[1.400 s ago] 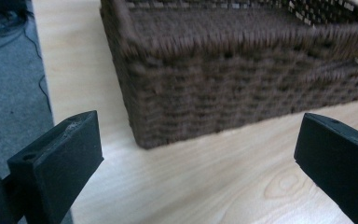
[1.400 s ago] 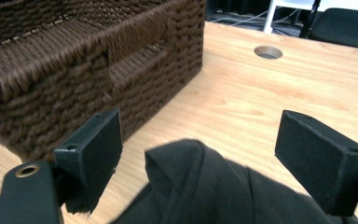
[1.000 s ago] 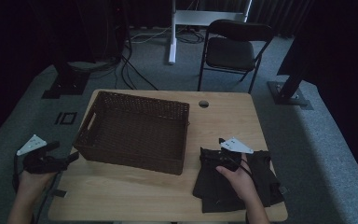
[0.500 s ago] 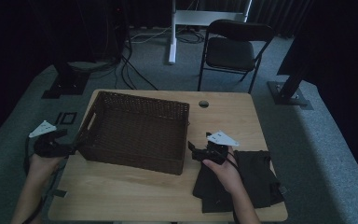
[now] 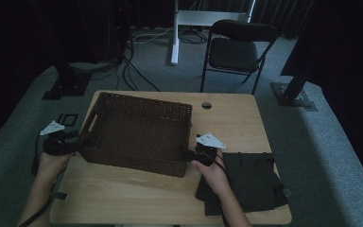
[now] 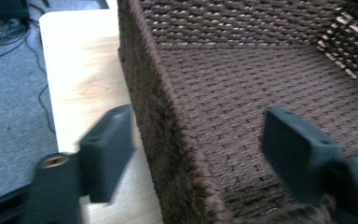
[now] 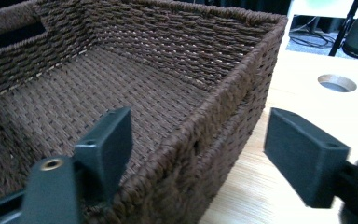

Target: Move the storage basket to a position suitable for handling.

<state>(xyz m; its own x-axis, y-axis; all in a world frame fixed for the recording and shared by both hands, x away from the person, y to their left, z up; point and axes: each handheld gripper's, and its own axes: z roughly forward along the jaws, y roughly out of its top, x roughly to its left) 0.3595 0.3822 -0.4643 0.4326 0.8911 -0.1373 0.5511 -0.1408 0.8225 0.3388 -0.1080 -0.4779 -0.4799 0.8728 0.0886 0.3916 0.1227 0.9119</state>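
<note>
A dark brown wicker basket sits on the left half of the wooden table. My left gripper is at its left end. In the left gripper view the basket's wall runs up between the jaws of the left gripper, one jaw over the table, the other inside. My right gripper is at the basket's right front corner and straddles that wall the same way. Both pairs of jaws have just been closing, with gaps still showing beside the wall.
A dark folded cloth lies on the table's right front part, beside my right forearm. A round cable hole is near the table's far edge. A black folding chair stands beyond the table. The basket's inside shows bare weave.
The left hand has moved forward and right to the basket's left end. The right hand has moved left off the dark cloth to the basket's right end.
</note>
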